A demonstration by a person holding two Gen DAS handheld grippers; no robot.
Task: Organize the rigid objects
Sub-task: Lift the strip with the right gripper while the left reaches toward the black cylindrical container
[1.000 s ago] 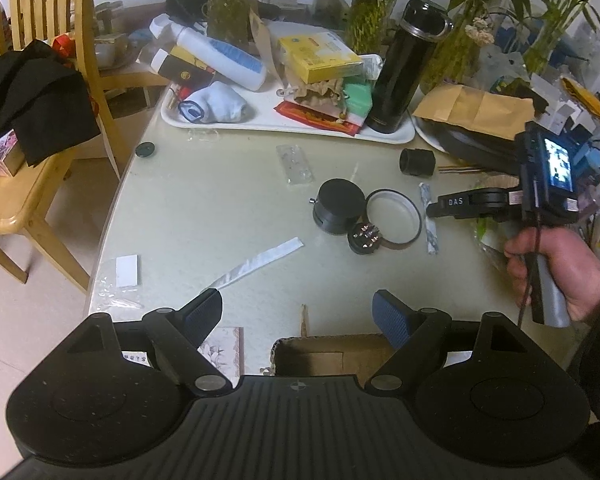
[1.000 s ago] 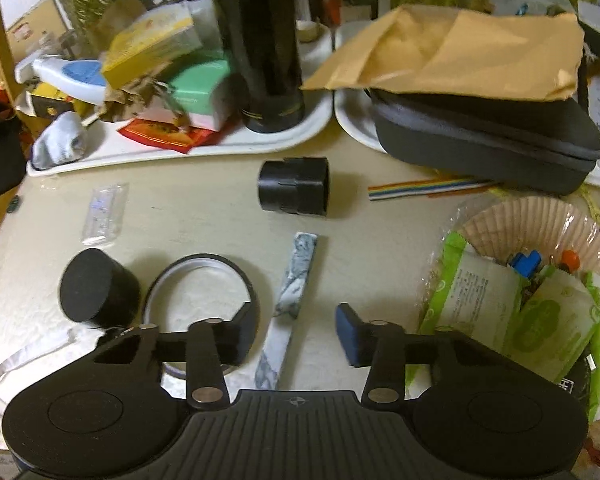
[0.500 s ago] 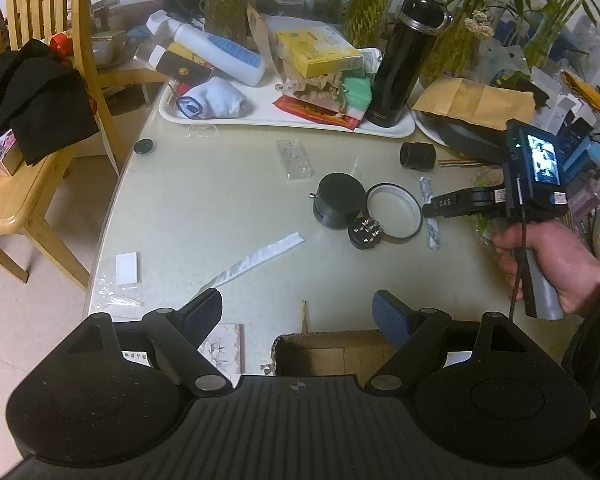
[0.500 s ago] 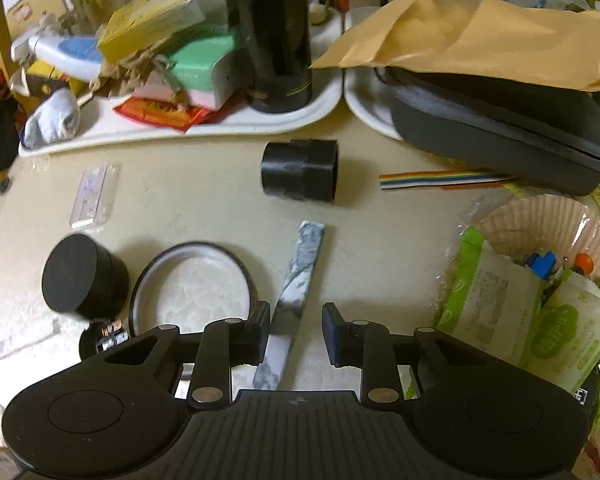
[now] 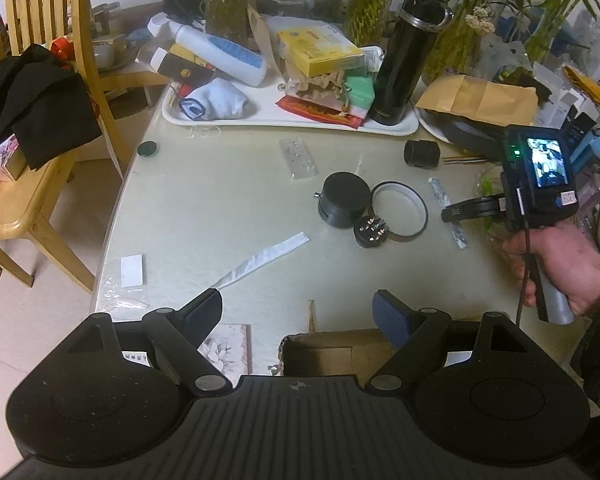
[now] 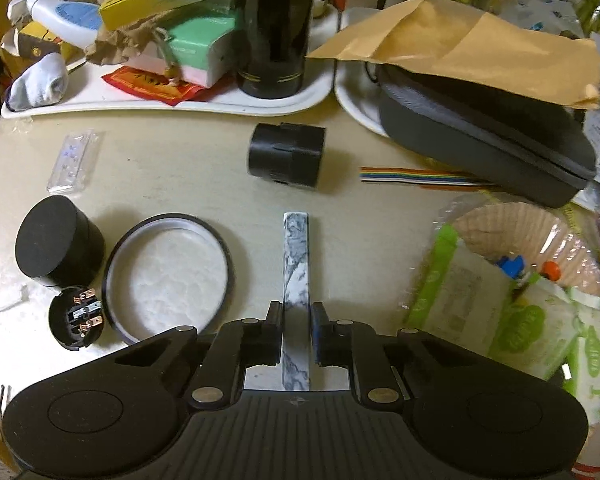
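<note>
Closed in since a second ago: right gripper (image 6: 297, 334), its jaws then spread either side of the marbled strip (image 6: 296, 264), now pinching its near end. Strip then slanted, now straight ahead along the jaws, flat on the worktop (image 6: 172, 176), between the black-rimmed ring (image 6: 168, 276) and the green packets (image 6: 472, 300). Beyond its far tip, apart: black cylinder (image 6: 286, 156) on its side. Left gripper (image 5: 298, 310) unmoved, jaws spread wide with nothing between, above the worktop's near edge and an open cardboard box (image 5: 324, 350).
</note>
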